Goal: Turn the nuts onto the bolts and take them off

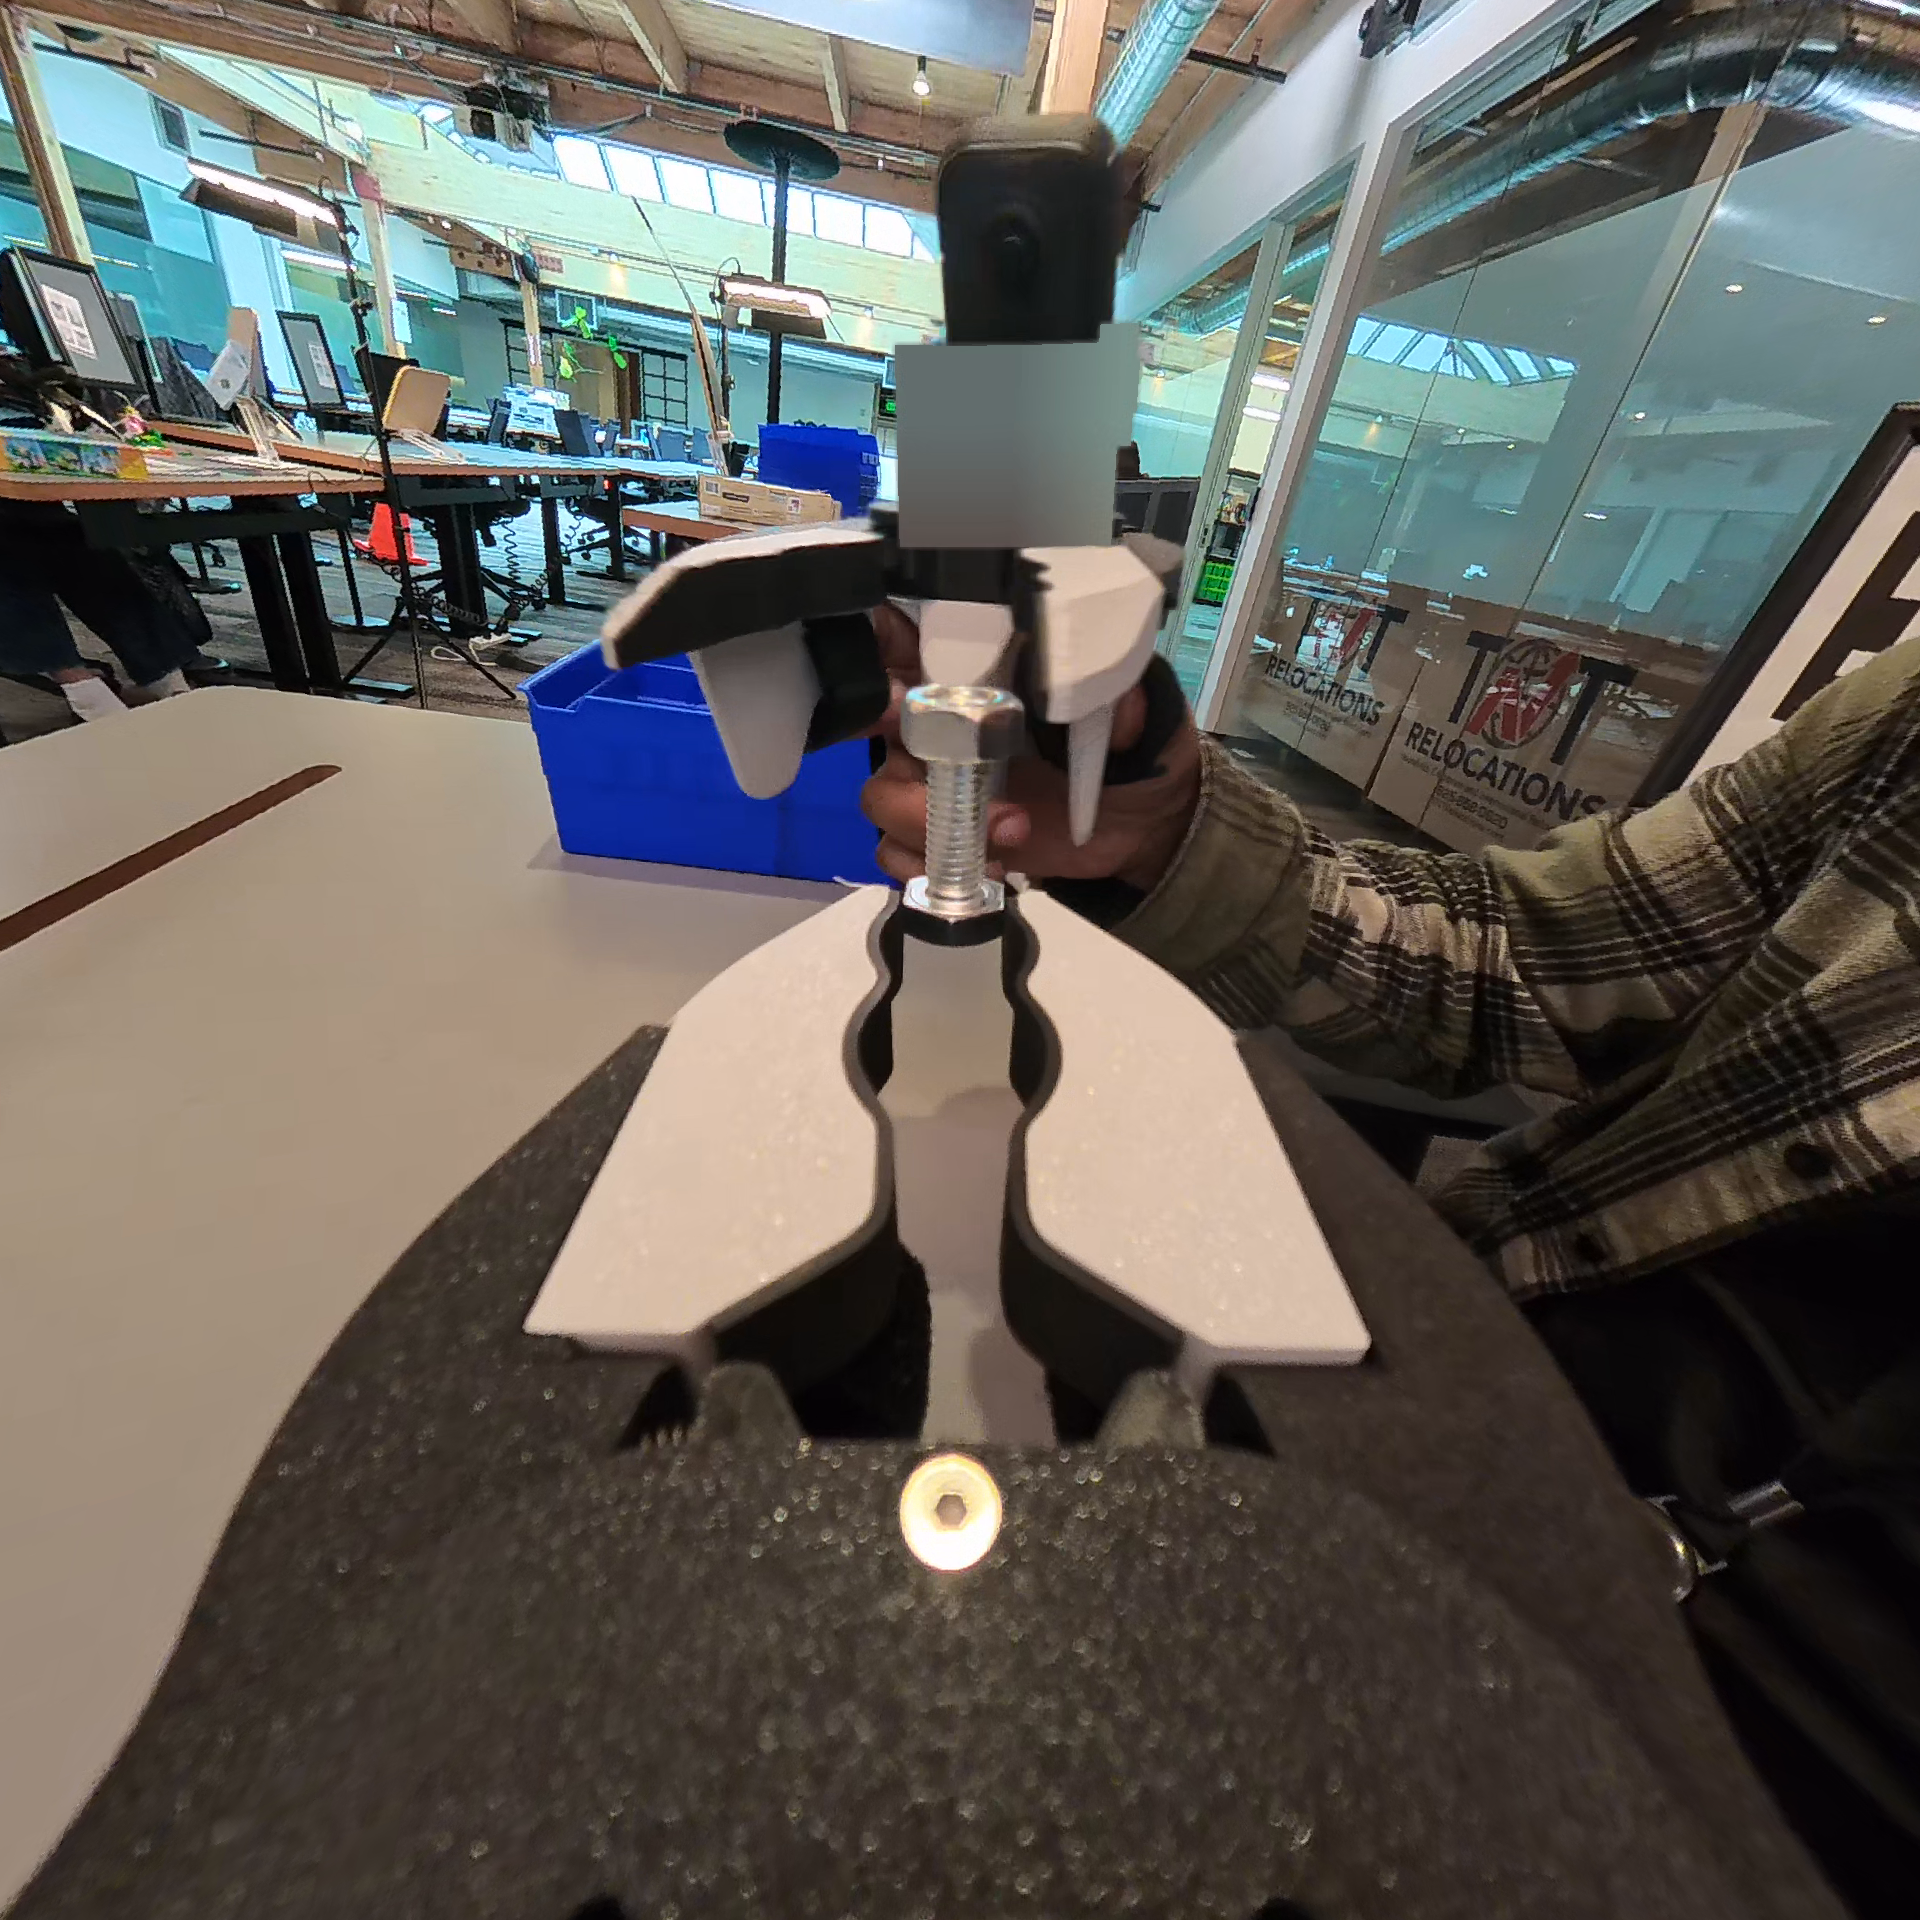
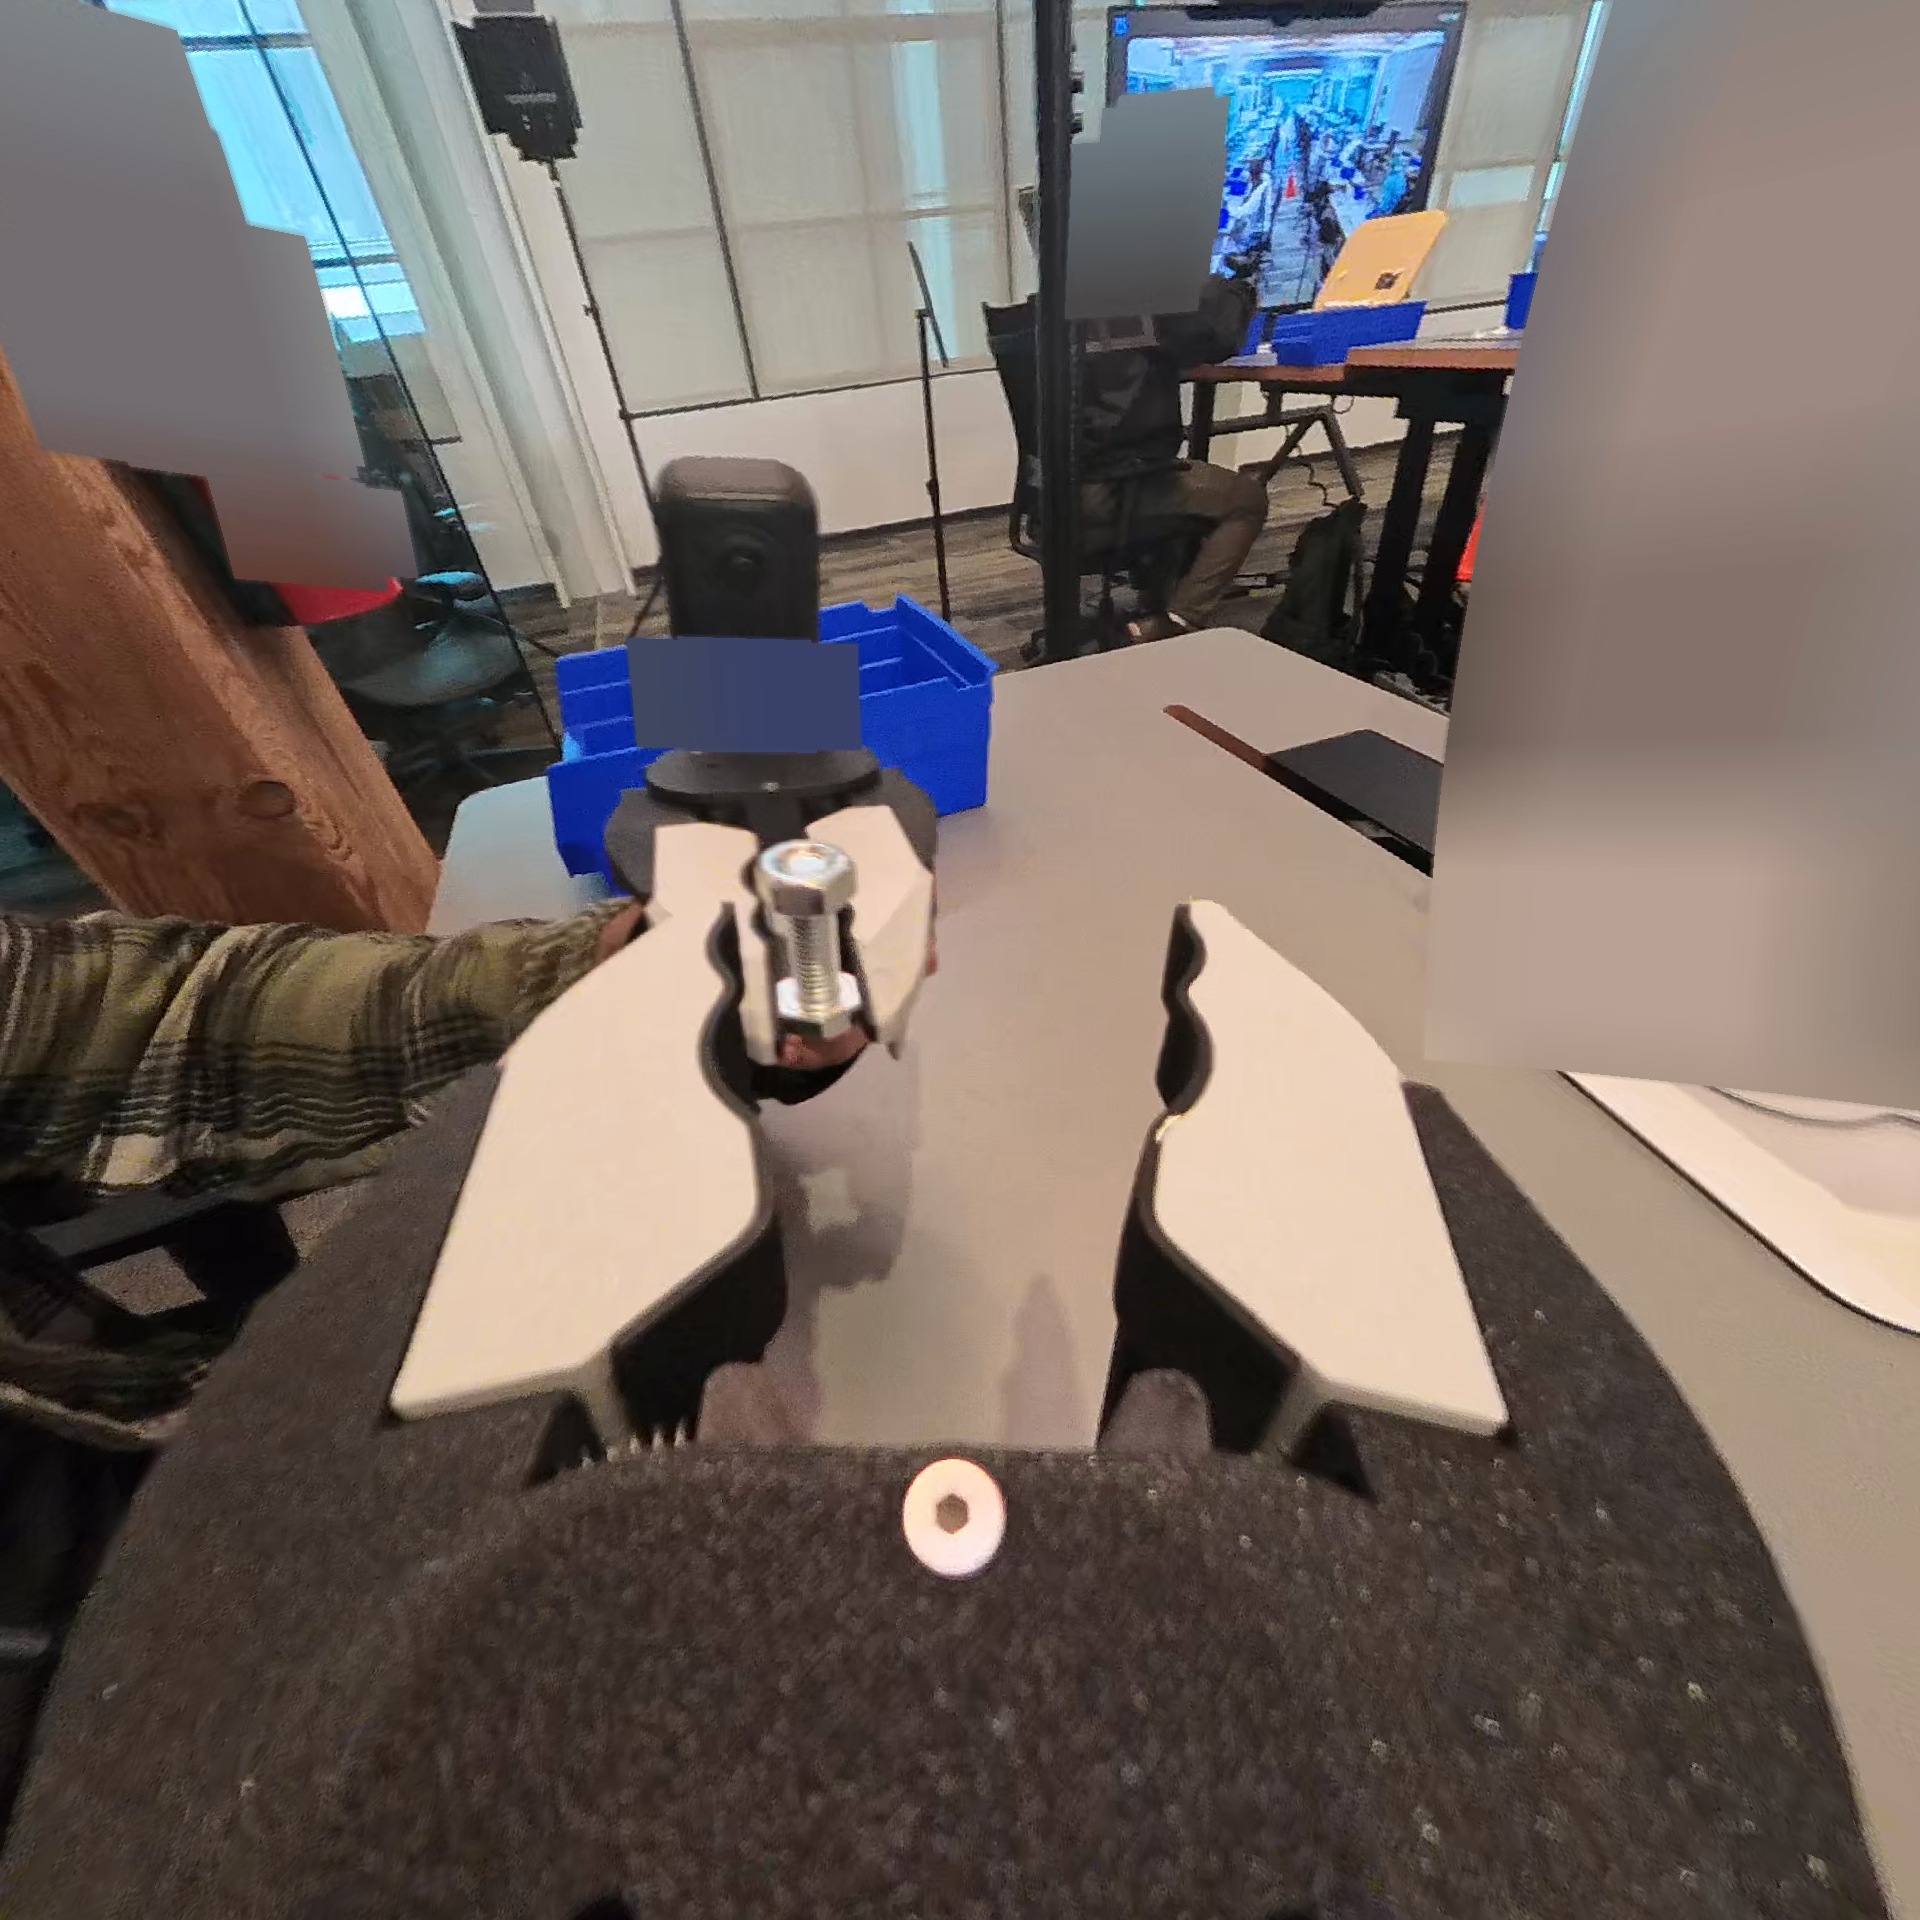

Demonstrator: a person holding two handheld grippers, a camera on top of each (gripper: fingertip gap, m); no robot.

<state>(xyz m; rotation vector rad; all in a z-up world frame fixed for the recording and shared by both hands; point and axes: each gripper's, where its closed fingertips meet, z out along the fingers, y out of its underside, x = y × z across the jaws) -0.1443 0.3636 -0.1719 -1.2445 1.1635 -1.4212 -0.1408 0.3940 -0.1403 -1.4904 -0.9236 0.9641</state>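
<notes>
One bolt (image 1: 954,800) carrying one nut (image 1: 960,720) stands clamped in the left gripper (image 1: 951,920); the right gripper (image 2: 940,997) has its jaws apart.

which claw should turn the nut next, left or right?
Right. The left claw is shut on the bolt at its lower hex end, holding it upright. The right claw is open and empty beside it, free to close on the nut at the top.

Bright daylight, fisheye edges, slight blur
</notes>
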